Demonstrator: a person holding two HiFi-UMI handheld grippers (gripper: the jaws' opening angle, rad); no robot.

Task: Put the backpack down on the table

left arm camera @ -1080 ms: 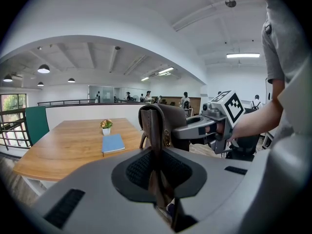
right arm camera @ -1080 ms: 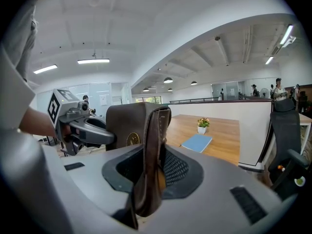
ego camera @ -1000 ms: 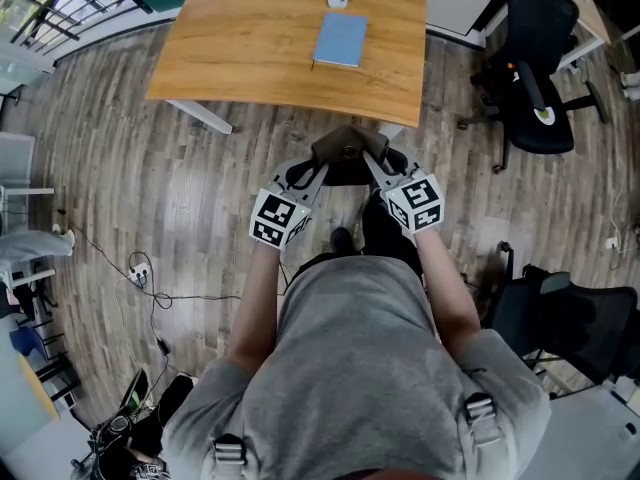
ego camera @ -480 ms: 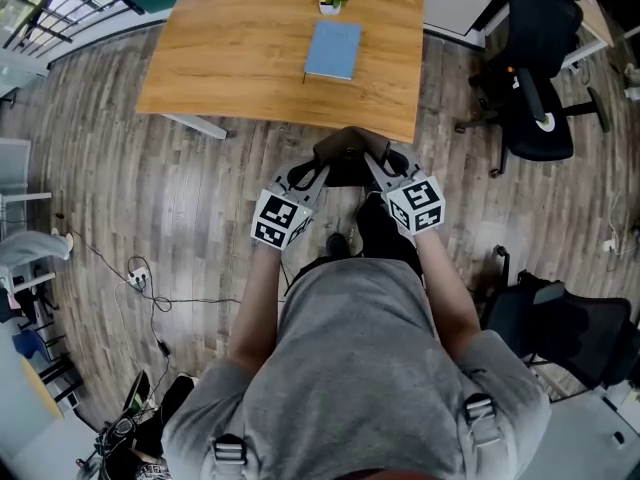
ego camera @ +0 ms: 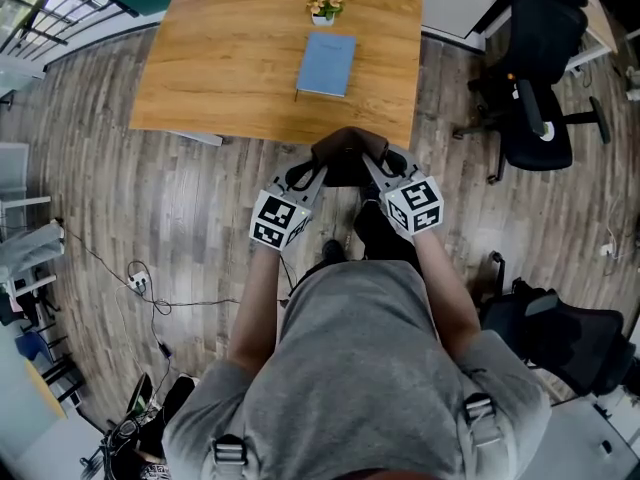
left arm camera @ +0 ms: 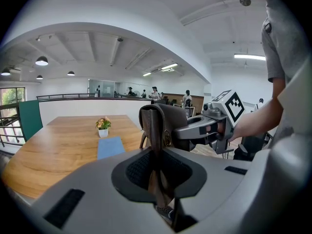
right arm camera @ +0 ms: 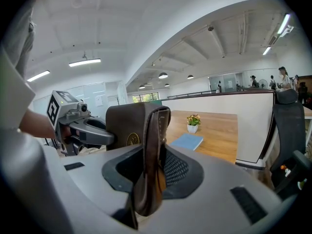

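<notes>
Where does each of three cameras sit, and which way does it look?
Head view: on the person's head, looking down at table, backpack, left gripper, right gripper; torso, forearms show.
Left gripper view: on that gripper, facing the table along jaws shut on the backpack; an arm shows.
Right gripper view: the same, mirrored.
Shared: blue book.

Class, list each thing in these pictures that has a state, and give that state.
backpack: held up by both grippers, not yet on the table
left gripper: shut on the backpack
right gripper: shut on the backpack
blue notebook: closed, flat on the table
flower pot: upright
</notes>
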